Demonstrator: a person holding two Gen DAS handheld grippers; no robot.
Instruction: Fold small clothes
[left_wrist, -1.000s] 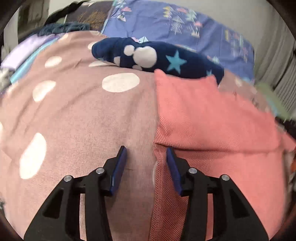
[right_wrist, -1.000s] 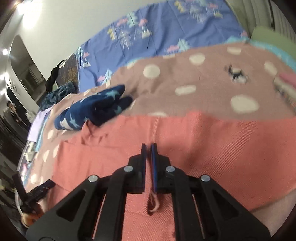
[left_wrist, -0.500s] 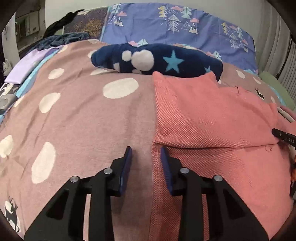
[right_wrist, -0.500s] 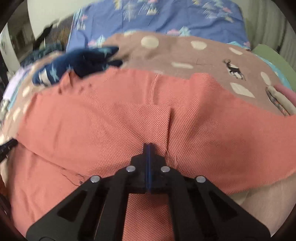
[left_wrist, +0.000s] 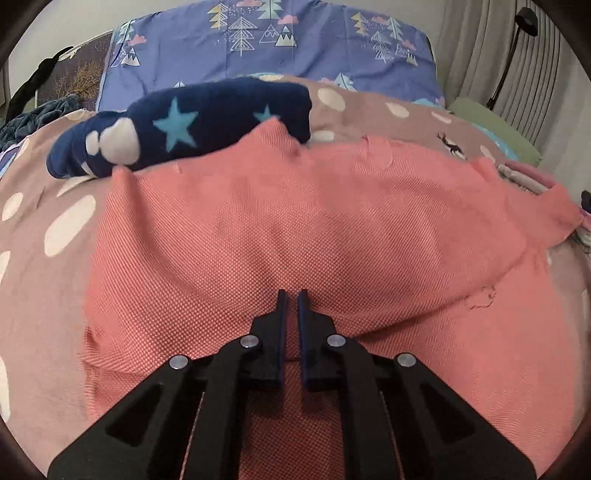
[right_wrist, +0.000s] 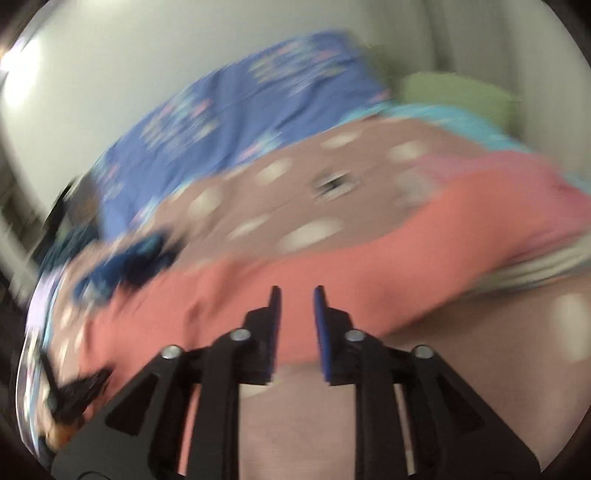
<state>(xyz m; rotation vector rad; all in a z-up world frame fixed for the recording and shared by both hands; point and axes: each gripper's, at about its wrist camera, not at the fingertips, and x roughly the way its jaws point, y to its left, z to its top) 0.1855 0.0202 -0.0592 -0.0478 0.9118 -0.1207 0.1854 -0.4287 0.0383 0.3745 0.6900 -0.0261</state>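
Left tongs (left_wrist: 291, 295) closing over salmon garment (left_wrist: 295, 229), narrow gap left, apparently to pinch a fold edge. Right tongs (right_wrist: 297, 291) opening, nothing between. Garment spread on dotted blanket (left_wrist: 44, 295), against star fleece (left_wrist: 184, 125).

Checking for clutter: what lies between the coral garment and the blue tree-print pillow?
In the left wrist view, a navy star-print garment and dotted blanket lie between the coral garment and pillow.

Garment (left_wrist: 303, 236) flat on the blanket (left_wrist: 44, 280), fleece bundle (left_wrist: 184, 129) behind it, pillow (left_wrist: 266, 48) farther back.
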